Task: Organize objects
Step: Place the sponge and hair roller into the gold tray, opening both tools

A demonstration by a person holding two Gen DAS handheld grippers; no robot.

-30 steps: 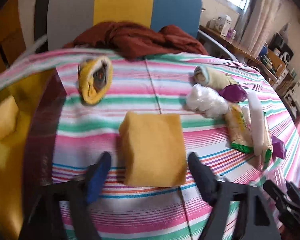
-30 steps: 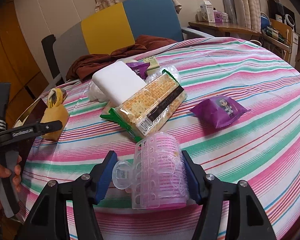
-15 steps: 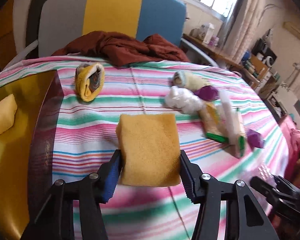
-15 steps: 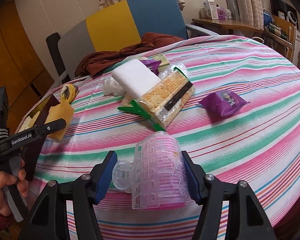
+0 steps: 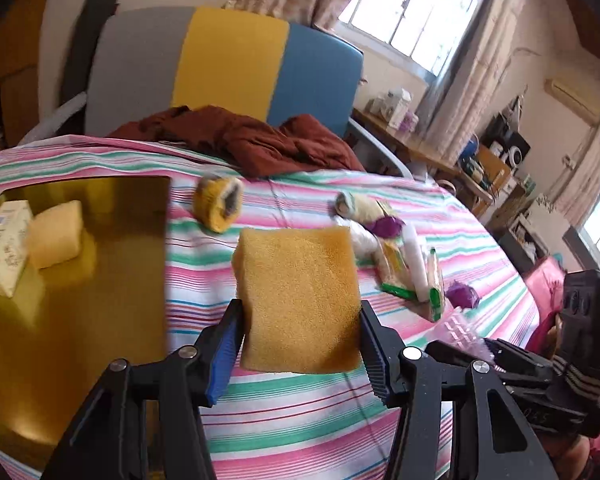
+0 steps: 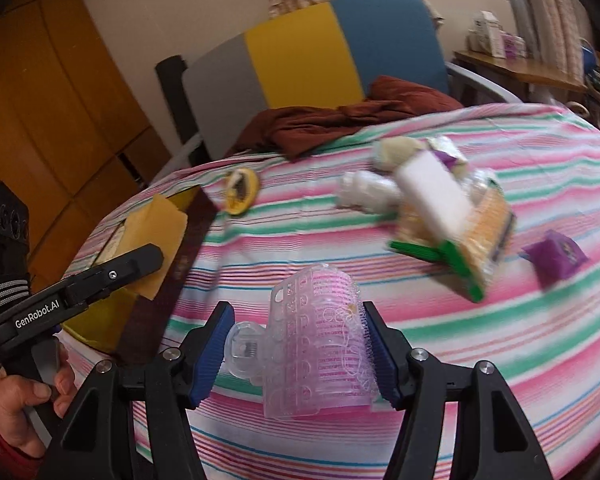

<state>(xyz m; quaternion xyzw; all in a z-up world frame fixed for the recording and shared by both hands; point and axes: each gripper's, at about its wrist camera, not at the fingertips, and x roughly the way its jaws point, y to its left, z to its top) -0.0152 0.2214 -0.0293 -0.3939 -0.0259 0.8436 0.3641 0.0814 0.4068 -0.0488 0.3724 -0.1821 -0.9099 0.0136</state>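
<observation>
My left gripper [image 5: 298, 350] is shut on a yellow sponge [image 5: 298, 300] and holds it above the striped tablecloth [image 5: 292, 432], just right of a gold box [image 5: 88, 280]. The box holds a second sponge [image 5: 56, 234] and a white carton [image 5: 2, 252]. My right gripper [image 6: 298, 356] is shut on a clear pink hair roller [image 6: 318, 344] above the cloth near the table's front. The sponge in the left gripper also shows in the right wrist view [image 6: 156, 240], over the box's [image 6: 100, 320] edge.
On the cloth lie a rolled yellow sock [image 5: 218, 202], a cream sock roll [image 5: 360, 206], a white bundle [image 6: 364, 194], a cracker pack [image 6: 484, 236] with a white bar [image 6: 436, 198] on it, and purple packets [image 6: 556, 258]. A rust-red cloth [image 5: 252, 140] lies before the chair [image 5: 228, 60].
My left gripper closed on the sponge, lifted it and carried it left toward the gold box. My right gripper, still holding the roller, rose and swung left.
</observation>
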